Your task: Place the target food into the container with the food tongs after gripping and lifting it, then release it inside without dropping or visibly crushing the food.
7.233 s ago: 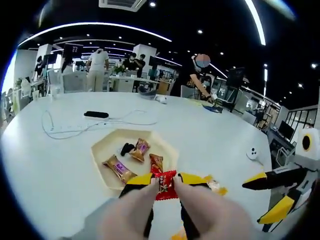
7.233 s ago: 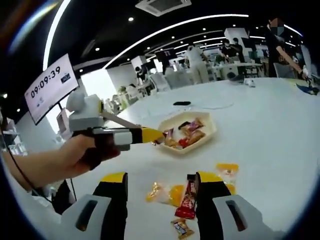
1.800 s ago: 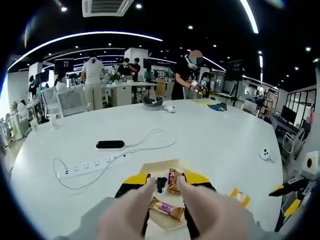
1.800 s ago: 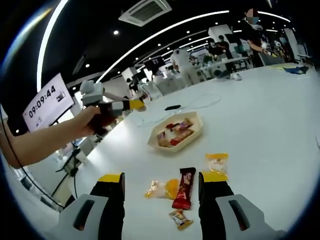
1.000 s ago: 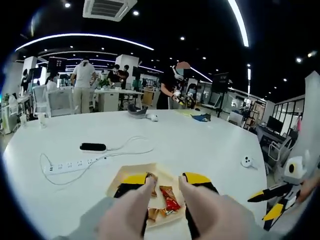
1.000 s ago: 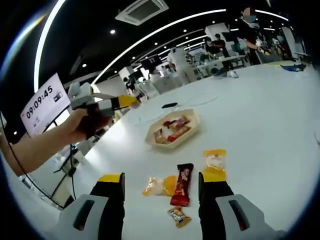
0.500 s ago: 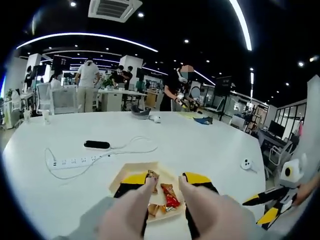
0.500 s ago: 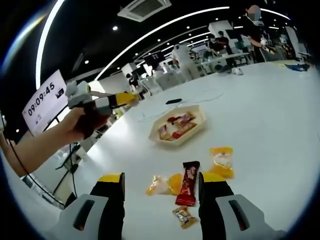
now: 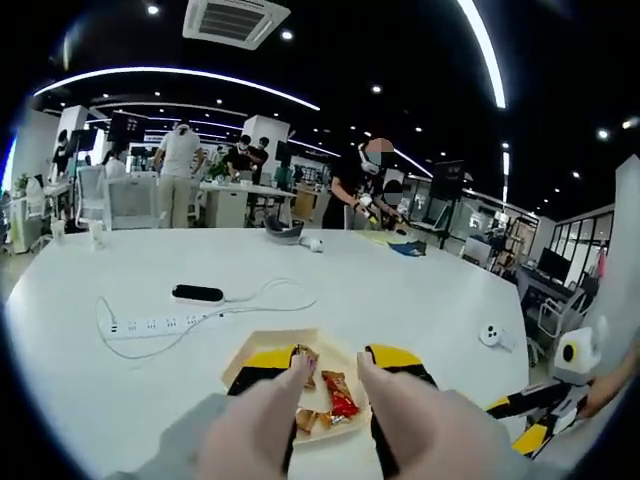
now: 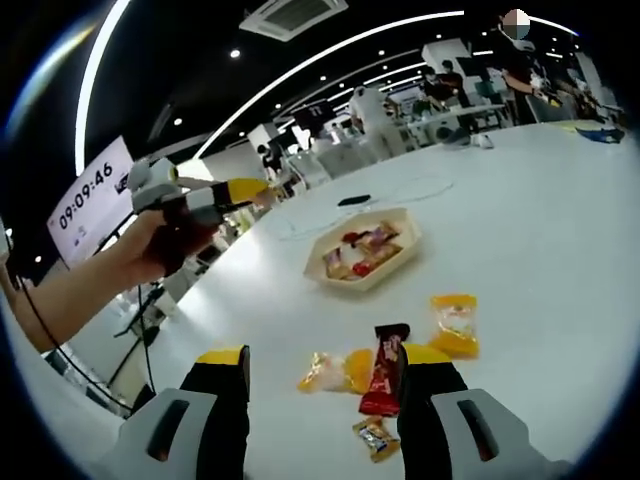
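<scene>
Left gripper is open and empty, held above the tray; its jaws frame the wrapped candies lying inside. 7.2 s ago a red-wrapped candy was pinched between those jaws over the tray; now a red wrapper rests in the tray with the others. Judgement: that piece is delivered, released without a drop, wrapper shape looks intact.

In the right gripper view the left gripper sits raised and well apart from the tray, more withdrawn than 1.8 s ago.

Right gripper is open, nothing held, low over the counter. Loose pieces lie between and just beyond its jaws: dark red bar, orange packet, yellow-orange candy, small brown candy. Framing has crept slightly toward them over the last 1 s.

Judgement: next target is likely one of these 4; the bar lies closest to centre.
</scene>
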